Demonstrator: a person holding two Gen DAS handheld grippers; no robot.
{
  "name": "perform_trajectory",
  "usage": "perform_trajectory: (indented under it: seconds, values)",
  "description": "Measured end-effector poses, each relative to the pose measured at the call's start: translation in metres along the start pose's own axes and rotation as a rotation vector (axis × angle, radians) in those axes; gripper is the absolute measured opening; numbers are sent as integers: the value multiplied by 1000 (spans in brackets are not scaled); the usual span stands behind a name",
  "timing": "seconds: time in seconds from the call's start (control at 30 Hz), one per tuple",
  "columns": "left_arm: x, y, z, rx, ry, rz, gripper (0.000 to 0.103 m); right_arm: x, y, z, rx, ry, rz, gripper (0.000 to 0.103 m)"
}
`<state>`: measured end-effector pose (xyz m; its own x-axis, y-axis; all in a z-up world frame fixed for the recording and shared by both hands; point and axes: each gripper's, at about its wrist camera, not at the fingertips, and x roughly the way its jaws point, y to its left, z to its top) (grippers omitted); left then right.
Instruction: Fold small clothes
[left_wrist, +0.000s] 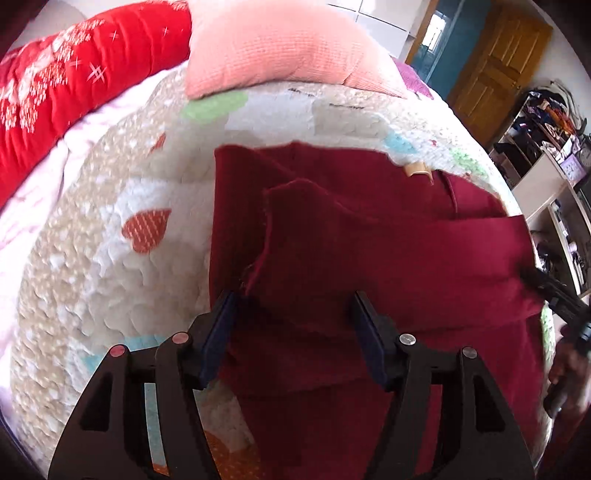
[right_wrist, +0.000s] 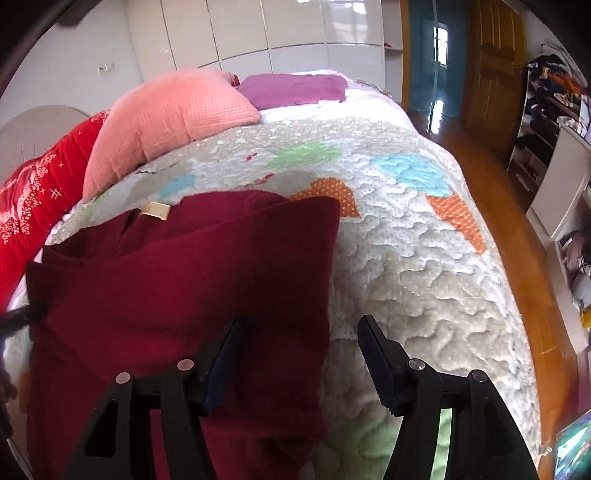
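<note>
Bed (left_wrist: 92, 229) under a patchwork quilt, landmark: the maroon garment (left_wrist: 369, 251) lying partly folded on it, tan label (left_wrist: 417, 170) at its far edge. Far left of the garment, red blanket (left_wrist: 74, 85); beyond it, pink pillow (left_wrist: 273, 48). Left tongs (left_wrist: 293, 317) over the garment's left part, jaws apart, cloth beneath but not pinched. Right tongs (right_wrist: 303, 343) at the garment's right edge, jaws wide, one finger over cloth, the other over quilt. Right of the garment, wooden floor (right_wrist: 517, 240), shelves (right_wrist: 554, 129).
</note>
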<state>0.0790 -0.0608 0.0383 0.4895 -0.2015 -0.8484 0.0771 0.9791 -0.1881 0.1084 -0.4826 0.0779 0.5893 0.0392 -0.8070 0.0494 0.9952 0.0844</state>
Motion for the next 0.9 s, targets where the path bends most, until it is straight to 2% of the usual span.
perform_trajectory:
  seconds: [0.1, 0.17, 0.23, 0.37, 0.47, 0.6, 0.63, 0.67, 0.77, 0.9]
  values:
    - [-4, 6, 0, -35, -17, -25, 63, -25, 8, -11, -63, -39, 28, 62]
    - [-4, 8, 1, -51, -17, -26, 63, -25, 16, -19, -103, -25, 46, 62]
    - [-3, 7, 1, -52, -10, -13, 63, -6, 22, -27, -165, 38, -39, 62]
    - [-21, 1, -6, -19, -35, 35, 63, -19, 13, -28, -69, 27, 0, 62]
    - [-28, -1, -13, 16, -49, 75, 63, -45, 18, -33, -72, -29, 21, 62]
    - [-31, -2, -15, 12, -62, 86, 63, -64, 28, -43, -65, -58, 97, 62]
    - [-31, -1, -13, 2, -65, 87, 63, -66, 32, -44, -73, -64, 111, 59]
    - [-30, -1, -12, -7, -70, 87, 63, -68, 35, -45, -80, -71, 117, 52]
    - [-23, 1, -3, -25, -86, 104, 63, -63, 43, -42, -63, -86, 141, 49]
    - [-2, 9, 11, -53, -68, 121, 63, -35, 56, -34, -57, -53, 188, 41]
